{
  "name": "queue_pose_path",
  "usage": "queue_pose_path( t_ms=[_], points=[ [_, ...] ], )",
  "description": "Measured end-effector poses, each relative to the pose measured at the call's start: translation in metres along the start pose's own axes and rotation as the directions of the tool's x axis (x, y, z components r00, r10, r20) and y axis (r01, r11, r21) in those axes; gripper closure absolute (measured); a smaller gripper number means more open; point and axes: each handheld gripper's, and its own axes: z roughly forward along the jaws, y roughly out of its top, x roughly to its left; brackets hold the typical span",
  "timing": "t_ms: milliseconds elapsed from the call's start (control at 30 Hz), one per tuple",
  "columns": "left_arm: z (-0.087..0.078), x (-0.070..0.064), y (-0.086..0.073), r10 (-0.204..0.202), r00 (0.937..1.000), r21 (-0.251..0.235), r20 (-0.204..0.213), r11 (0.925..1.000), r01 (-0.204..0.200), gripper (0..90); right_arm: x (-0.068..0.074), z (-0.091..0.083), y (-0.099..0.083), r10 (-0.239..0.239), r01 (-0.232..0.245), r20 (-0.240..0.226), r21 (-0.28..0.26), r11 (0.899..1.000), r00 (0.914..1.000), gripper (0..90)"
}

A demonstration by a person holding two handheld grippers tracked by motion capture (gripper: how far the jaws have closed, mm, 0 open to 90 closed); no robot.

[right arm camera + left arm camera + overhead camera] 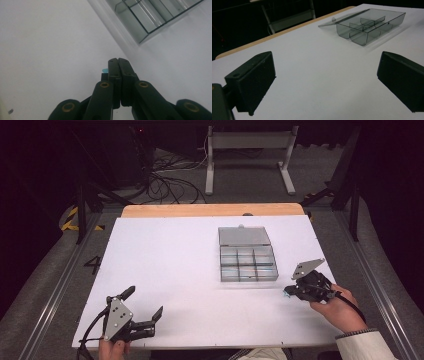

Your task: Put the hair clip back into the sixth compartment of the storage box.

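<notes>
A: While the white rectangular tabletop (175, 270) lies flat across the middle of the high view, the left gripper (145, 309), black with a grey three-cornered plate, sits at the lower left of the frame with its jaws spread wide and nothing between them.

B: And its own camera agrees: one black jaw at the lower left, the other at the right edge, bare white surface between. The clear smoky plastic compartment box (368, 25) sits at the upper right of that picture.

A: In the high view that box (248, 263) is right of centre, its flat lid (243, 236) swung open and lying on the table on the far side. The tray shows a grid of small compartments; I can't tell whether anything is in them.

B: Over to the right gripper (288, 291), at the lower right of the high view, held in the person's right hand (340, 309), just beside the box's near right corner but apart from it.

A: Jaws pressed together there. In the right gripper view they meet in the lower middle of the frame, and a small light-blue bit (105, 70) peeks out at their left side.

B: Whether that's pinched or simply part of the tool, I can't tell. A corner of the box (150, 17) fills the upper right.
</notes>
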Motion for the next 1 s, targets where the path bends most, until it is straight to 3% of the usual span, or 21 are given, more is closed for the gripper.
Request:
queue_pose_path(
  t_ms=[400,1000],
  points=[
    [0.000,0.000,0.000,-0.001,1.0000,0.000,0.000,1.0000,0.001,2.4,0.000,-0.014,0.011,0.028,-0.026,0.014,-0.088,0.996,0.9995,89.6],
    [0.000,0.000,0.000,-0.003,1.0000,0.000,0.001,1.0000,0.003,2.4,-0.008,-0.028,0.028,0.123,-0.118,0.014,-0.185,0.976,0.9924,89.7]
  ],
)
